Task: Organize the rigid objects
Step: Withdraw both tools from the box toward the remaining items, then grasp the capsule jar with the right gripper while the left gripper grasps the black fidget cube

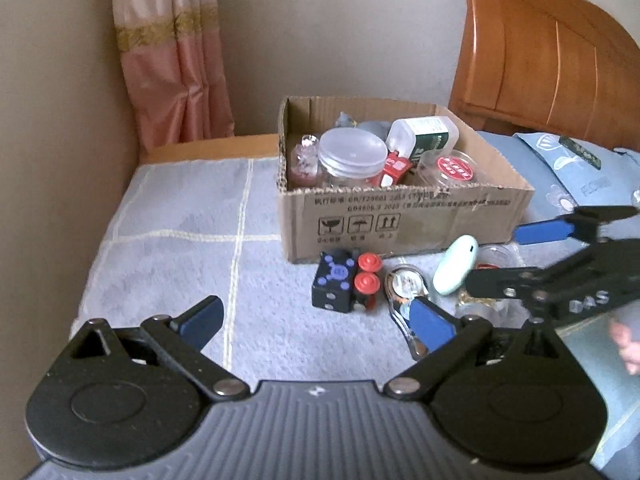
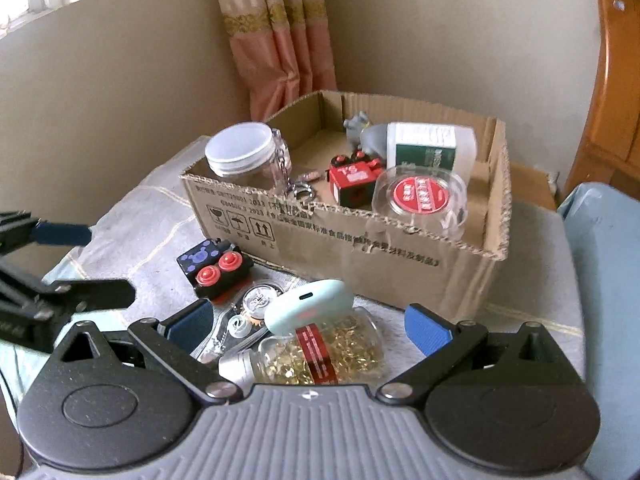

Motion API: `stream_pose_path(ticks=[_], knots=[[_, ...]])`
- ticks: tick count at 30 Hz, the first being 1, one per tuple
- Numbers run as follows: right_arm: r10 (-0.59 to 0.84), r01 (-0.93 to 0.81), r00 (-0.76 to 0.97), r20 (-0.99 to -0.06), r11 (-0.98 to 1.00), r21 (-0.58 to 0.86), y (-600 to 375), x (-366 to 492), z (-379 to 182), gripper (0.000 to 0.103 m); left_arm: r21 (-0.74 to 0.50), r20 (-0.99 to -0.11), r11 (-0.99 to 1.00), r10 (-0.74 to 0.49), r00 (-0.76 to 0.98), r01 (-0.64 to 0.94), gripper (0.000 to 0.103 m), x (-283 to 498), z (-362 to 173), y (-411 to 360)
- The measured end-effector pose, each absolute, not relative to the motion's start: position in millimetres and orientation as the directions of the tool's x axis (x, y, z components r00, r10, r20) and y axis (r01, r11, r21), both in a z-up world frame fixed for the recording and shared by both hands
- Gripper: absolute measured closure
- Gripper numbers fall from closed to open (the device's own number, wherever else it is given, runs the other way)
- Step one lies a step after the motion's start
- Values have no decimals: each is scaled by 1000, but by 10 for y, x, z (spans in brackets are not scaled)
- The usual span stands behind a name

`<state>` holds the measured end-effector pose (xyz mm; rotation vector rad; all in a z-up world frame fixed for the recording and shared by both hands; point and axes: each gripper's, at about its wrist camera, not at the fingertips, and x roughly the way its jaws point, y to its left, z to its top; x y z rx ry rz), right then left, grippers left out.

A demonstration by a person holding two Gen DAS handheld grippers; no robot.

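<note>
A cardboard box (image 1: 400, 220) (image 2: 360, 248) on the bed holds a clear jar with a white lid (image 2: 244, 152), a red toy train (image 2: 354, 180), a white bottle (image 2: 432, 146), a grey figure and a round red-labelled container (image 2: 420, 196). In front of it lie a black toy train with red wheels (image 1: 344, 284) (image 2: 214, 268), a mint oval case (image 1: 456, 264) (image 2: 308, 306), a metal keyring item (image 1: 404, 284) and a jar of gold pieces (image 2: 324, 352). My left gripper (image 1: 316, 320) is open above the blanket. My right gripper (image 2: 308, 324) is open over the mint case and gold jar.
A grey checked blanket (image 1: 180, 240) covers the bed. A wooden headboard (image 1: 552, 52) stands at the right, a pink curtain (image 1: 172, 52) in the corner. A blue pillow (image 1: 568, 168) lies right of the box.
</note>
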<state>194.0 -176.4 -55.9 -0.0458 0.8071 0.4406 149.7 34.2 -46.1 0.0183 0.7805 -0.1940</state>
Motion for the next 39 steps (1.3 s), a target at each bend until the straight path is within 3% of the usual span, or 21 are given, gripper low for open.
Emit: stream_pose_path(ticks=[5,11,22,30,39], knots=[[388,-391,539,-748,901,185,-1735,1989,-678,0,-42,-702,983,-155,695,177,4,1477,-483,349],[361,-412,477,-801,897,159,-1672,1700,-699,0,-50,-684,983,-163,711,177,4,1497,-532,380],[211,-284,568,-795,957,51,-1521,1681,-887,0,-16,-700,976,-166,695,217,4,1741,-691,254],[168,-183,601,-781,981,70,-1783,1687,-954,0,-5,-703,970,-175,689,242,4,2000,-862,162],[160,-186,608,-778,981,56,-1848,1680,-961,0,18,-726,968,-158,669,248,4,2093,-1010,262]])
